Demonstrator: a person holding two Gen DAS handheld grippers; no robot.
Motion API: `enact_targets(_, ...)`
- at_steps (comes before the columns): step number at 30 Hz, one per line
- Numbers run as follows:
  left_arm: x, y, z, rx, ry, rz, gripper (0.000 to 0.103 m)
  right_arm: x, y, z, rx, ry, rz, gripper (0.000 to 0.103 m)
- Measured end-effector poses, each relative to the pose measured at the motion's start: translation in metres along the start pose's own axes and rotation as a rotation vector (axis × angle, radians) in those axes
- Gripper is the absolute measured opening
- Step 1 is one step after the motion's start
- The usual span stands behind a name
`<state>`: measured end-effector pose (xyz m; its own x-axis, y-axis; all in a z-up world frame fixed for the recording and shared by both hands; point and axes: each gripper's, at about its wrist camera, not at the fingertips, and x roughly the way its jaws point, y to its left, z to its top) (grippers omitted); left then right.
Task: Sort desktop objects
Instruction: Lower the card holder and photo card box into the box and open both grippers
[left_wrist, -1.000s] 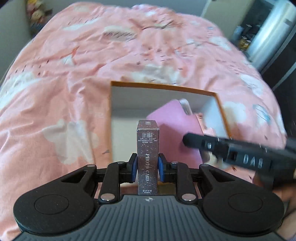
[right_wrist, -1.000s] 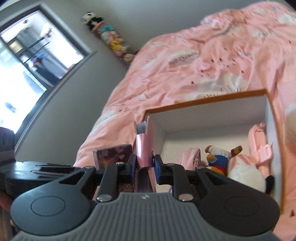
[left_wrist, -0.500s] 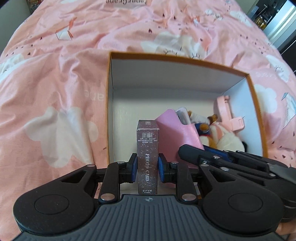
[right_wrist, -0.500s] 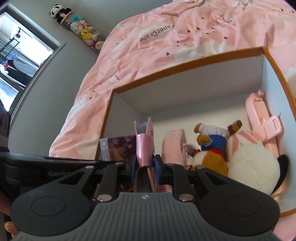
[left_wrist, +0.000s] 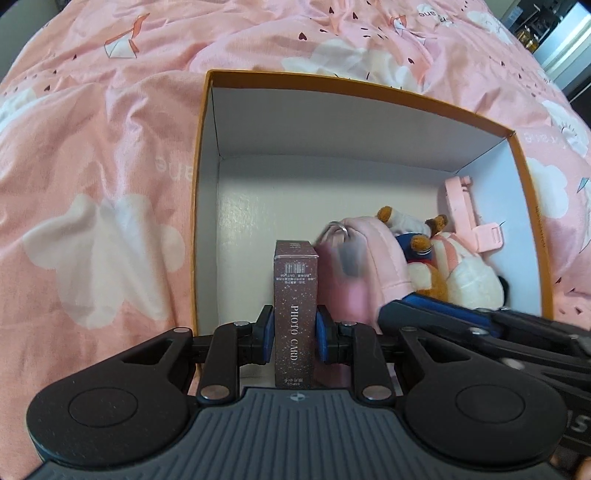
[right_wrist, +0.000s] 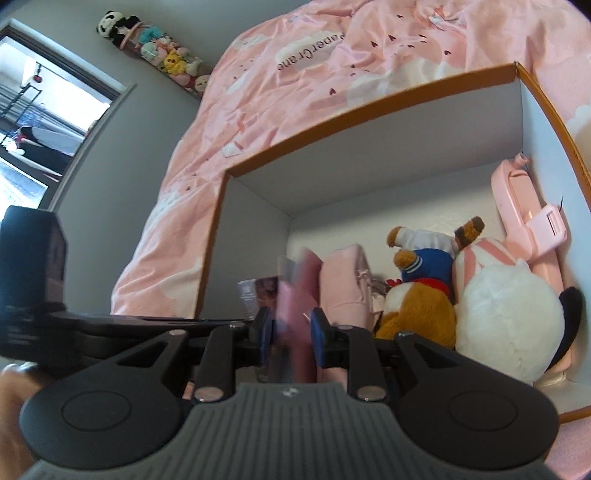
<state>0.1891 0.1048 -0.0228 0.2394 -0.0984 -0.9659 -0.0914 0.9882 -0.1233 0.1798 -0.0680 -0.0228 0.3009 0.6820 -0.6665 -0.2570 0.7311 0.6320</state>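
Note:
An orange-rimmed white box (left_wrist: 332, 79) lies open on the pink bedspread. My left gripper (left_wrist: 294, 328) is shut on an upright maroon "PHOTO CARD" carton (left_wrist: 295, 306), held low at the box's near left corner. Just to its right, my right gripper (right_wrist: 291, 325) has its jaws opening around a thin pink card holder (right_wrist: 295, 306). The holder is blurred, with a small gap at the left pad. In the left wrist view the holder (left_wrist: 347, 284) shows a metal ring at its top and leans on a pink pouch (left_wrist: 384, 258).
The box's right half holds a plush in a blue shirt (right_wrist: 424, 280), a round white plush (right_wrist: 509, 325) and a pink plastic clip (right_wrist: 524, 221) against the right wall. The far left floor of the box (left_wrist: 277, 192) is bare. A hand (right_wrist: 11, 398) shows at the left.
Both grippers have sunk down into the box. The right jaws have widened a little and the pink card holder between them has gone blurred. The carton stays gripped.

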Motion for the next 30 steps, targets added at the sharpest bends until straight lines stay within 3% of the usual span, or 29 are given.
enact_targets(11,0.012,-0.014,0.005,0.077,0.051,0.051,0.027,-0.023,-0.012,0.006,-0.032,-0.072,-0.055,0.026)
enact_targets(16,0.019,-0.019,0.008,0.102,0.088,0.028,0.029,-0.020,-0.028,0.001,-0.012,-0.062,-0.092,0.026)
enact_targets(30,0.014,-0.018,0.001,0.194,0.099,-0.020,0.034,-0.010,-0.039,-0.006,-0.001,-0.023,-0.086,0.027)
